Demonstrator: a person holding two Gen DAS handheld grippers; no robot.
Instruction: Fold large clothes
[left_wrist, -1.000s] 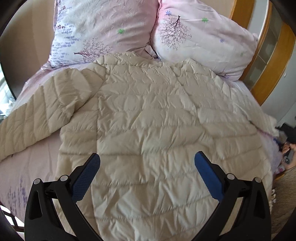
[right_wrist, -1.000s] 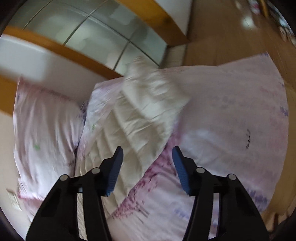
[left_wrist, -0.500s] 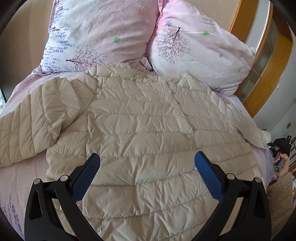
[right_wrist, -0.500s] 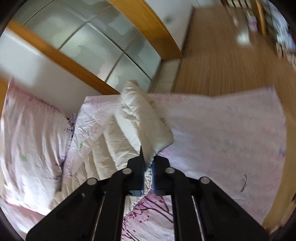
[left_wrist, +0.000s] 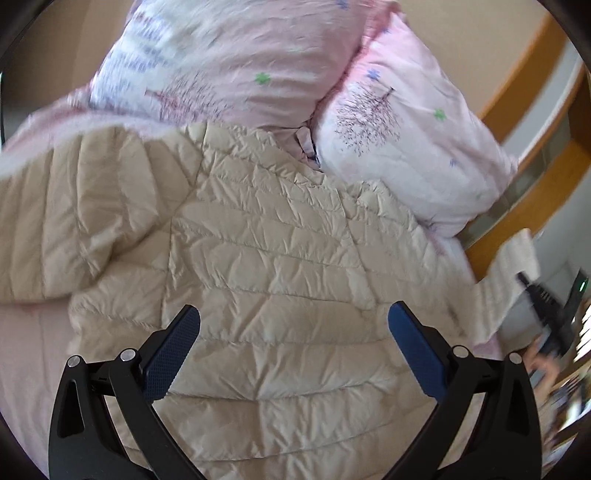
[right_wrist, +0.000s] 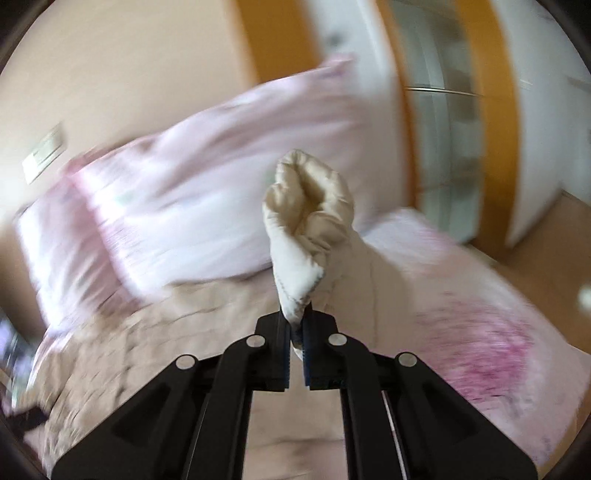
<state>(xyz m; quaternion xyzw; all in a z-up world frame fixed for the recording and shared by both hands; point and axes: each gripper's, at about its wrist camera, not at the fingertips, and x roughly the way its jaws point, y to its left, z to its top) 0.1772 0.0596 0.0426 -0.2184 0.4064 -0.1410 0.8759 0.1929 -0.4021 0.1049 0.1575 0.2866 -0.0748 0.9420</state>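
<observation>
No readable text (views perhaps too blurred).

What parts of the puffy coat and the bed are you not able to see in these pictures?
- Puffy coat, left wrist view: its bottom hem is cut off by the lower edge and hidden behind the left gripper.
- Its sleeve, right wrist view: the pinched end is hidden inside the shut right gripper.
- Pillows, right wrist view: motion blur wipes out their pattern.
- The dark thing at the right edge, left wrist view: too blurred to name.

Jacket (left_wrist: 280, 258) spread on bed (left_wrist: 33, 350), two pillows (left_wrist: 406, 122) behind it, wardrobe (right_wrist: 458, 122) right of bed
</observation>
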